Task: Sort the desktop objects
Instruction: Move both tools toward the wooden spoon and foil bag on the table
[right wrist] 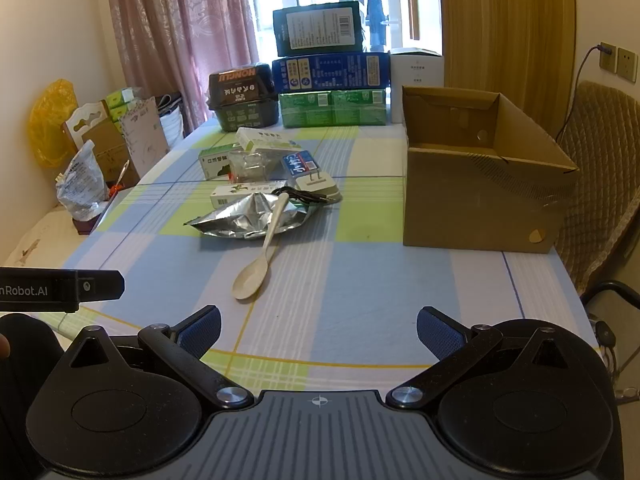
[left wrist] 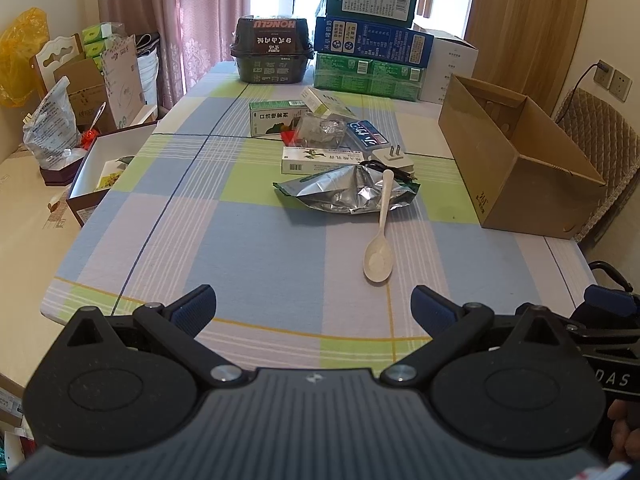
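A woven cloth (left wrist: 248,248) in matt checks is covering the table, its surface looking soft and faintly ribbed. A crinkled foil bag (left wrist: 348,190) is catching the light with a shiny metallic sheen, while a smooth cream plastic spoon (left wrist: 379,248) is lying partly on it. The open box (right wrist: 476,184) is showing plain matt brown cardboard. The charger (left wrist: 394,158) is looking like smooth white plastic. The left gripper (left wrist: 313,308) and right gripper (right wrist: 318,330) are showing matt speckled black plastic, textured blue pads (left wrist: 196,312) and bright metal screws.
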Demonstrator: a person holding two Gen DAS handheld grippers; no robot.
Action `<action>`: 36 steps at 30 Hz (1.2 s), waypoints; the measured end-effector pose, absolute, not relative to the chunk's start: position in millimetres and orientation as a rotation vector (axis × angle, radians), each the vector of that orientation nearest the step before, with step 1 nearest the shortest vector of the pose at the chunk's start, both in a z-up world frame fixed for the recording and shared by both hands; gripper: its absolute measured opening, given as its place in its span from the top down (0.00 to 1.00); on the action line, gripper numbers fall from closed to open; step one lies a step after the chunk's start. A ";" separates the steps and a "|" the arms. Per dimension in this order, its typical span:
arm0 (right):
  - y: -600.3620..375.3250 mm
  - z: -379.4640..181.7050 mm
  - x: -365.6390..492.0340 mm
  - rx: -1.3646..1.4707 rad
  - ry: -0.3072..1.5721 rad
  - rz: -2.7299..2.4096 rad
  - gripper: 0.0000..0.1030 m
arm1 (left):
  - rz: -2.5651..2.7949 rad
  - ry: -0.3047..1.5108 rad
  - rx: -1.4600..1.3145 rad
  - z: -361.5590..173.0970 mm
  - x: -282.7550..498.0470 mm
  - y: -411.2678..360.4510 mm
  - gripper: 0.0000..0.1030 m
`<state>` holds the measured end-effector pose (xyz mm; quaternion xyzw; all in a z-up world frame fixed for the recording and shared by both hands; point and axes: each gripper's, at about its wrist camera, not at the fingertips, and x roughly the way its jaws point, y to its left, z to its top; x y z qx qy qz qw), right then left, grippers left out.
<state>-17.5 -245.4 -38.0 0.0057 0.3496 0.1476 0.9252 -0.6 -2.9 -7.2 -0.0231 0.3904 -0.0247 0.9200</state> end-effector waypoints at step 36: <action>-247.7 -42.2 -14.6 0.029 0.732 0.311 0.02 | -0.050 0.806 -0.074 -9.9 -2.8 -0.5 0.01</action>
